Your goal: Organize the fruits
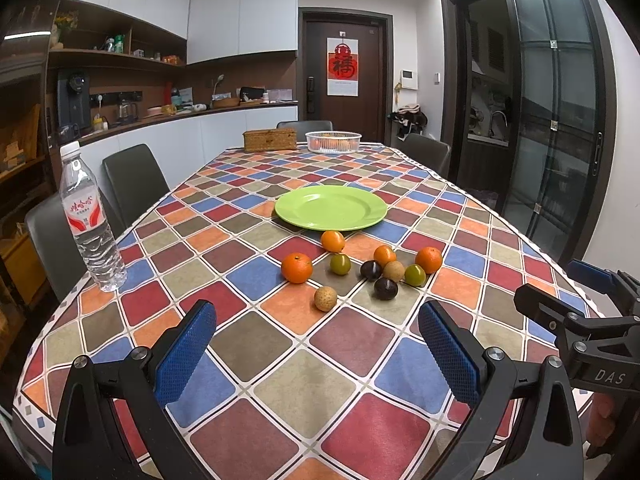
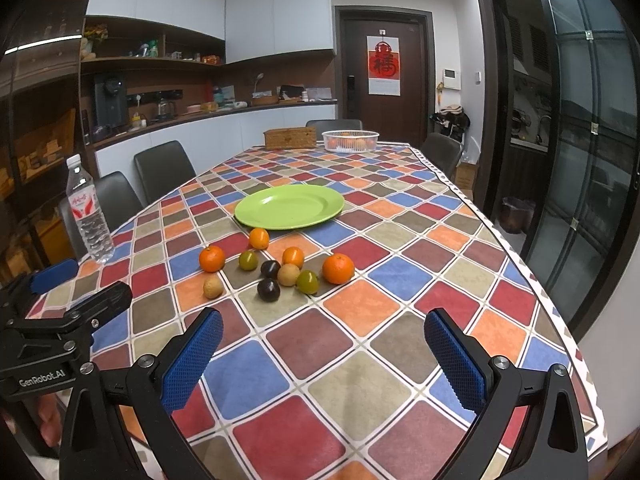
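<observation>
Left gripper low over the near end of the tablecloth, blue pads wide apart, nothing between them. Right gripper likewise spread and empty, level with it and off to its right; each visible at the edge of the other's view.

Green plate as landmark, bare, at mid-table. Just before its near rim, one small orange. Nearer than that, a loose cluster of fruit on the cloth:
- large orange to the near left of the plate
- green fruit just right of that orange
- tan fruit alone, nearest the grippers
- another orange, two dark plums, a second tan fruit and a second green one bunched close, some touching
- biggest orange at the right end of the cluster

Far beyond the plate, clear bowl with orange fruit inside, wicker box just left of it. Well left of the plate, water bottle upright near the table edge. Chairs along the left side.
</observation>
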The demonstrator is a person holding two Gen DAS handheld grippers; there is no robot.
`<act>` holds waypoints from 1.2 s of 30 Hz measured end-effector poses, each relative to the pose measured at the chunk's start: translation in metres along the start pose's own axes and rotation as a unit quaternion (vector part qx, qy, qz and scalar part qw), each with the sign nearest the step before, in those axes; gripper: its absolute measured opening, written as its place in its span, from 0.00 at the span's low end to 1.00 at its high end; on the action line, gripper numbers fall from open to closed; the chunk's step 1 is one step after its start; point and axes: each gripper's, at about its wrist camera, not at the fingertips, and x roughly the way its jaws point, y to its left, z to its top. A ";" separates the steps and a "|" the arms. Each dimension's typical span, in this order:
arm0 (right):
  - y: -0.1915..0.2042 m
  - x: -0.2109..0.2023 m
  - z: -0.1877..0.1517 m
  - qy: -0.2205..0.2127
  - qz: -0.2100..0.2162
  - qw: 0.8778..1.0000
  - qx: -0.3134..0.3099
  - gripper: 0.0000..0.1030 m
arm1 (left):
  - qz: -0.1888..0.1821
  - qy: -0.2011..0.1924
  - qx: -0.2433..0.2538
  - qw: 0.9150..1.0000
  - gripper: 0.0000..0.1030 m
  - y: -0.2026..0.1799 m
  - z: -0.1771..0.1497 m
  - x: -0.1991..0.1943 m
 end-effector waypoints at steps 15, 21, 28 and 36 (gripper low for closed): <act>0.002 0.000 0.001 0.000 0.000 1.000 -0.001 0.99 | -0.005 -0.001 0.000 1.000 1.00 -0.002 0.001 -0.001; 0.003 0.000 0.002 -0.001 0.000 1.000 -0.001 0.99 | -0.006 -0.004 0.000 1.000 1.00 -0.004 0.002 -0.002; 0.001 0.001 0.001 0.000 0.000 1.000 -0.001 0.99 | -0.006 -0.003 -0.001 1.000 1.00 -0.003 0.001 -0.003; 0.006 -0.002 0.002 0.002 0.000 1.000 -0.001 0.99 | -0.006 -0.001 -0.002 1.000 1.00 0.002 0.000 -0.002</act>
